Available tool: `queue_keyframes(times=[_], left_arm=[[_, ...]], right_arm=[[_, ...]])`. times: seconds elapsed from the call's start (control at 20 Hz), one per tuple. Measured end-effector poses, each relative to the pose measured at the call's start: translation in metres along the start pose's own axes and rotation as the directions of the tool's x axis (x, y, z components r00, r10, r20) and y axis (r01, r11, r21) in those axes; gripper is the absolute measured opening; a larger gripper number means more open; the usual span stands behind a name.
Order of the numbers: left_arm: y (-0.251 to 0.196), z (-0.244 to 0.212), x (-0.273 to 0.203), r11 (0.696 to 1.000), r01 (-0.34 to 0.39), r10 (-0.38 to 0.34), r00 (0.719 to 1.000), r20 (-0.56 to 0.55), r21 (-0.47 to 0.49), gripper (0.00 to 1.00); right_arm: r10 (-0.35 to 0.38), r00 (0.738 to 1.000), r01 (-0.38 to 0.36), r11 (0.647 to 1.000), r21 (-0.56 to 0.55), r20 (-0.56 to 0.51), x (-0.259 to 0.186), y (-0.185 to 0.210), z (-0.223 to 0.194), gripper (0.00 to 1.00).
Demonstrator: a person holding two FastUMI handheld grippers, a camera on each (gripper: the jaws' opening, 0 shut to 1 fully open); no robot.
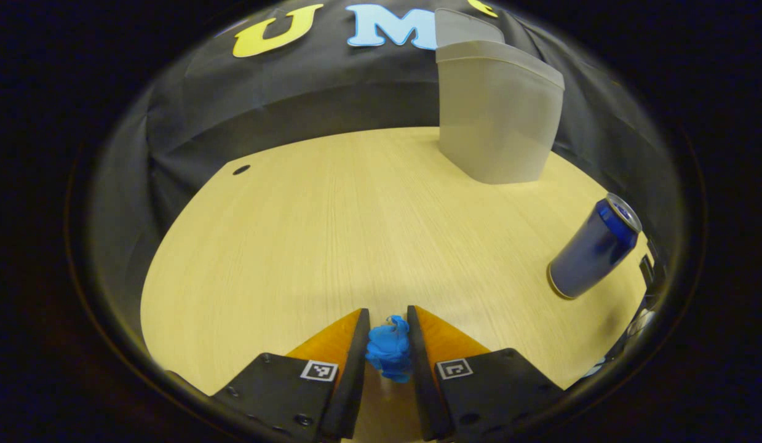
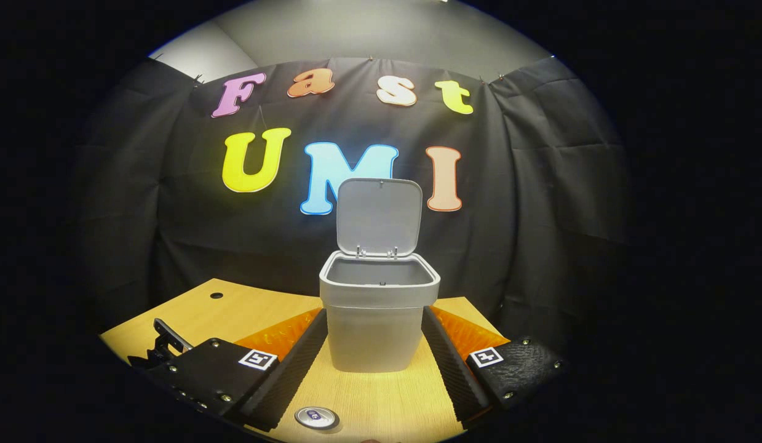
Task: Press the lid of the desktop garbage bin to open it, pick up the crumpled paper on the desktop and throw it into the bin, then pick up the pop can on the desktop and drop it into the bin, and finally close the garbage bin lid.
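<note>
Across both views runs the pale wooden bench (image 1: 307,234), its far edge curving against the black booth wall, with a small dark hole (image 1: 241,169) near its 10 o'clock corner in the left gripper view.

Next in size is the grey garbage bin (image 2: 376,320), standing upright on the bench at the centre of the right gripper view. Its lid (image 2: 379,216) is swung up and back on its hinges, so the mouth is open. In the left gripper view the same bin (image 1: 496,117) sits at about 1 o'clock, well apart from the left tongs.

The right tongs (image 2: 374,363) are spread wide, one finger showing on each side of the bin's lower body; whether they touch it I cannot tell. Nothing lies between them.

The left tongs (image 1: 388,351) are drawn narrow, both fingers pressing on the crumpled paper (image 1: 390,347), a small blue wad gripped at 6 o'clock in the left gripper view, low over the bench. Whether the wad is touching the wood I cannot tell.

A blue pop can (image 1: 595,246) stands on the bench at about 3 o'clock in the left gripper view, near the right edge and apart from the bin. In the right gripper view its silver top (image 2: 316,417) shows at 6 o'clock, just below the right tongs.
</note>
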State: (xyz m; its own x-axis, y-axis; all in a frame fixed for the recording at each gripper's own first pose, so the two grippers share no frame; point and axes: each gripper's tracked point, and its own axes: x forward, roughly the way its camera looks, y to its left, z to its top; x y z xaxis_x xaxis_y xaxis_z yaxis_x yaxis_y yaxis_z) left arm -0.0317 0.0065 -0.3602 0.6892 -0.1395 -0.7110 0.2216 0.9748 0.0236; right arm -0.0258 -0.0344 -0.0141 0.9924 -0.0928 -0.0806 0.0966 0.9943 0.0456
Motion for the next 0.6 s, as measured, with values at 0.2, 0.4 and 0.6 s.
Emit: queue_keyframes(times=[0.2,0.4,0.6], left_arm=[[0.000,0.000,0.000,1.000,-0.003,0.003,1.000,0.014,-0.013,0.36],[0.004,0.004,-0.006,0.997,0.005,-0.002,0.999,0.033,-0.082,0.13],[0.006,0.024,-0.015,0.994,0.000,0.007,0.998,0.064,-0.110,0.21]], right_arm=[[0.007,1.000,-0.007,1.000,0.011,-0.001,0.001,-0.004,-0.003,0.98],[0.021,1.000,-0.021,1.000,0.017,0.004,0.002,-0.007,-0.003,0.98],[0.037,0.999,-0.037,0.999,0.020,0.012,0.006,-0.008,-0.003,0.98]])
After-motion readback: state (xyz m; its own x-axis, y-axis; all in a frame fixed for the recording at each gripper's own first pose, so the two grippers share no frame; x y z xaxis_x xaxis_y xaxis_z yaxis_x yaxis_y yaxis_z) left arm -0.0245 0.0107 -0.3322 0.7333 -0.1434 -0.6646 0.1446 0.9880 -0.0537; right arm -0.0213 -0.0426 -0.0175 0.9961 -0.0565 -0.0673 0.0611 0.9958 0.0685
